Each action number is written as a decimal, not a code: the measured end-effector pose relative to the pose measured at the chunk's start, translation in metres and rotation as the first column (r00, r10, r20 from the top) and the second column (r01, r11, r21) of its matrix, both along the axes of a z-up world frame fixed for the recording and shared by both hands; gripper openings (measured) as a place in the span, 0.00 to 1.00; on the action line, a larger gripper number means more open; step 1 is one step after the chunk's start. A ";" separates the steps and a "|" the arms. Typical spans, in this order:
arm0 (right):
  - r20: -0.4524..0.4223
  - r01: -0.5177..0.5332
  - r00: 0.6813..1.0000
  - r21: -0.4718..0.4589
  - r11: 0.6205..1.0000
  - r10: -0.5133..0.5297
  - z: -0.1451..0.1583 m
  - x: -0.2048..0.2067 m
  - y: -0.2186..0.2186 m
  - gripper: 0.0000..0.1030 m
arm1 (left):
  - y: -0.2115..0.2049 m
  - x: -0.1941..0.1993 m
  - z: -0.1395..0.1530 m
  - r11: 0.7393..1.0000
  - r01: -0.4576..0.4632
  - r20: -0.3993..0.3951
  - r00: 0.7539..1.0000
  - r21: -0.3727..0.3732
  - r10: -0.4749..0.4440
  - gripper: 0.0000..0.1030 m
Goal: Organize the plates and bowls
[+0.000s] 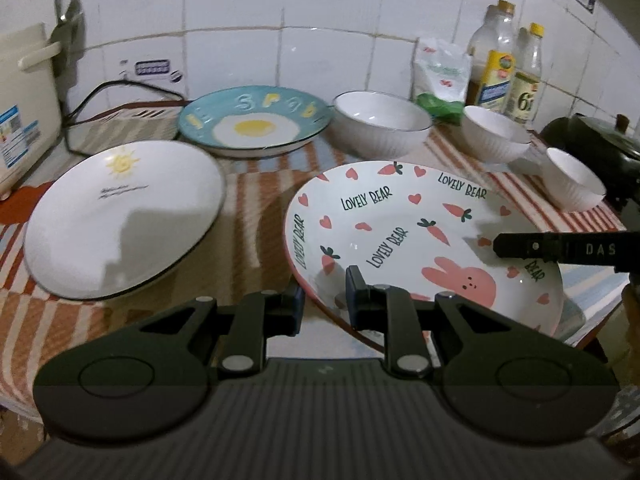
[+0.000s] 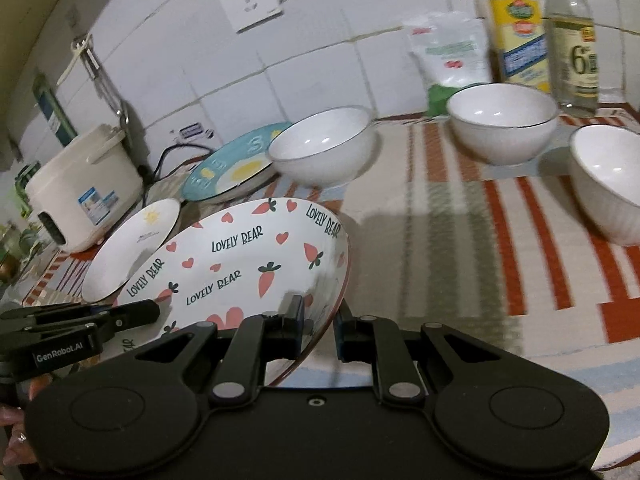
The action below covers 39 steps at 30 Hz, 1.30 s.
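Glossy ceramic plate (image 1: 400,216) — woven striped cloth (image 1: 256,200)

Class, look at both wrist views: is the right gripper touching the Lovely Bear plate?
Touching. The right wrist view shows the right gripper with its fingers astride the Lovely Bear plate rim, pressed against it.

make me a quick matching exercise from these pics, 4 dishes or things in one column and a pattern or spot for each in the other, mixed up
Things:
1. blue plate
2. plain white plate
3. plate gripped at both rims
4. rice cooker

Descriptions:
A. pink rabbit, carrots, "LOVELY BEAR"
B. small yellow sun
C. fried egg design
D. cream, far left by the wall

Pairs: 1-C, 2-B, 3-A, 4-D
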State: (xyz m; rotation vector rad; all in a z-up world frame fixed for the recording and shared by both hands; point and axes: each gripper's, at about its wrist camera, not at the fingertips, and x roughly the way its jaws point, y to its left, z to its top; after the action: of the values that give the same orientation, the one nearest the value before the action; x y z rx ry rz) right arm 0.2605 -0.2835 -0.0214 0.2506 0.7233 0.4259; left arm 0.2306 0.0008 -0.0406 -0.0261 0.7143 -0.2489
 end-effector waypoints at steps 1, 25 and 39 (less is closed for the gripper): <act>-0.003 -0.006 1.000 0.001 1.000 0.006 -0.002 0.002 0.003 0.19 | 0.003 0.001 -0.002 1.000 -0.006 -0.004 1.000 0.004 0.006 0.19; 0.042 -0.042 0.998 -0.109 0.993 0.047 -0.011 0.018 0.026 0.26 | 0.021 0.026 -0.026 0.997 -0.049 -0.039 0.998 -0.055 0.047 0.20; 0.142 -0.040 0.987 -0.262 0.964 0.079 0.033 -0.047 0.042 0.61 | 0.023 -0.016 0.004 1.000 0.006 -0.016 1.000 -0.015 -0.006 0.45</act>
State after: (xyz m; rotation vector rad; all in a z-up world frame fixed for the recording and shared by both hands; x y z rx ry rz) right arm 0.2139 -0.2411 0.0112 -0.0494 0.6300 0.3985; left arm 0.2150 0.0240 -0.0365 -0.0401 0.7287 -0.2597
